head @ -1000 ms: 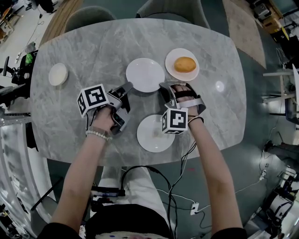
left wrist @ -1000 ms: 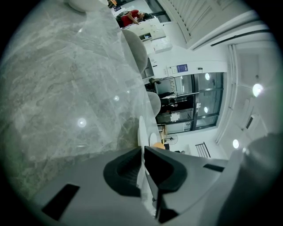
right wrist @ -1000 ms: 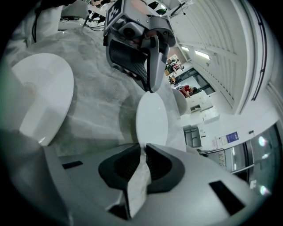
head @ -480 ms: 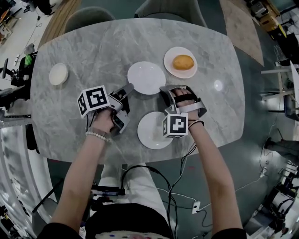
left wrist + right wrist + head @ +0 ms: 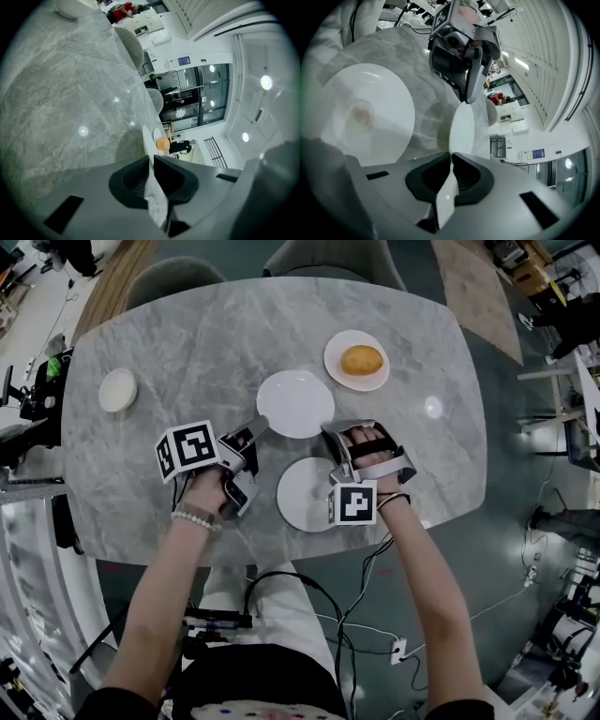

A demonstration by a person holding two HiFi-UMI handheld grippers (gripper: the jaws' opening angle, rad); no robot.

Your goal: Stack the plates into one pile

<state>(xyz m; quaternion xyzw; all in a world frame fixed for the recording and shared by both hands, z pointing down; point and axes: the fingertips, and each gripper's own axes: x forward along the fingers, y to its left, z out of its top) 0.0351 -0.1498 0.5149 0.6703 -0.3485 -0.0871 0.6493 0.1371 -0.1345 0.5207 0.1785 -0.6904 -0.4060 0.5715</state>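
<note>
A white plate hangs just above the marble table, gripped from both sides. My left gripper holds its left rim; the left gripper view shows the rim edge-on between the pads, and those jaws are opening slightly. My right gripper holds the right rim, its jaws still closing on it. A second empty white plate lies flat near the front edge, under my right hand, and shows at the left of the right gripper view. A third plate behind carries a bun.
A small white dish sits at the table's far left. Two chairs stand behind the table. Cables trail on the floor by the person's legs, and the front table edge is close below both hands.
Both grippers have carried the held plate toward me, away from the bun plate and closer to the near plate. The near plate and the bun plate have stayed put.
</note>
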